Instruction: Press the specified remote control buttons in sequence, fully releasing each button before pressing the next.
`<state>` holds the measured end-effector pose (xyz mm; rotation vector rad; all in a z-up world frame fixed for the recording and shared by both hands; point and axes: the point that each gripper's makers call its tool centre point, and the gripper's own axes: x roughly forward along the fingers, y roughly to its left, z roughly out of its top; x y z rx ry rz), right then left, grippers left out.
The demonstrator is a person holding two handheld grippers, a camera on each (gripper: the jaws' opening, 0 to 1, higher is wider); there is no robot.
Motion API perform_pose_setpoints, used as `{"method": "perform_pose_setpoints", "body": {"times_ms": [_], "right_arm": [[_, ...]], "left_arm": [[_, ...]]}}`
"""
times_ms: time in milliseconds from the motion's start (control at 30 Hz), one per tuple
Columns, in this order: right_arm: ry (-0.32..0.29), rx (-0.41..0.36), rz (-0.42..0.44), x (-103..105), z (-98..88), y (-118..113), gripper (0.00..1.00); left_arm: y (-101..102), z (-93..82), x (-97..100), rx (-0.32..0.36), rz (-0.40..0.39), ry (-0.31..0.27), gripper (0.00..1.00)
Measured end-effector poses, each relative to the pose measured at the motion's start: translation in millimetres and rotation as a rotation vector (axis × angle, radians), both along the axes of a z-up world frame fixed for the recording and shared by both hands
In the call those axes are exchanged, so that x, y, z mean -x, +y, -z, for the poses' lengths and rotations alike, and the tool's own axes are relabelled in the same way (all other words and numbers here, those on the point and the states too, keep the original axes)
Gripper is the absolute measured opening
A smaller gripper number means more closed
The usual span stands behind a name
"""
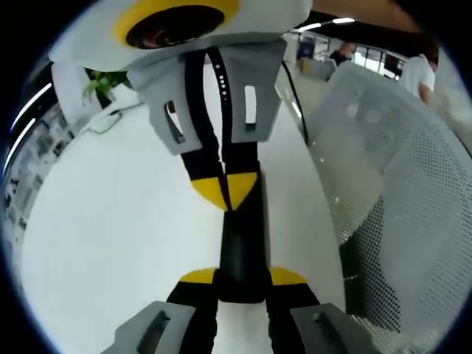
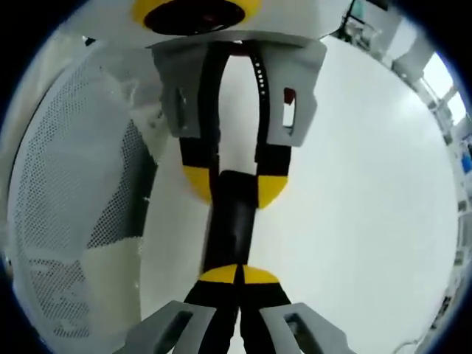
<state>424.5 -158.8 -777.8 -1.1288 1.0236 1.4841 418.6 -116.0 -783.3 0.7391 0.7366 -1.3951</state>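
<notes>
The left gripper clamps one end of the remote control between its yellow-tipped jaws. The right gripper, jaws closed together with nothing between them, bears on the opposite end.

Risk: an off-centre press tilts the remote in the clamp, or the tip slides onto a neighbouring button.

The remote is a slim, dark bar held above the white table. Its buttons cannot be made out.
</notes>
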Motion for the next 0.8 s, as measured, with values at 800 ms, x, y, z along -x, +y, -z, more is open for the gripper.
{"method": "perform_pose_setpoints", "body": {"times_ms": [800], "right_arm": [[-0.051,-0.056,0.020,-6,-34.2,4,0.00]], "left_arm": [[1,0.5,1.5,0.019,-0.004,0.000,0.23]]}}
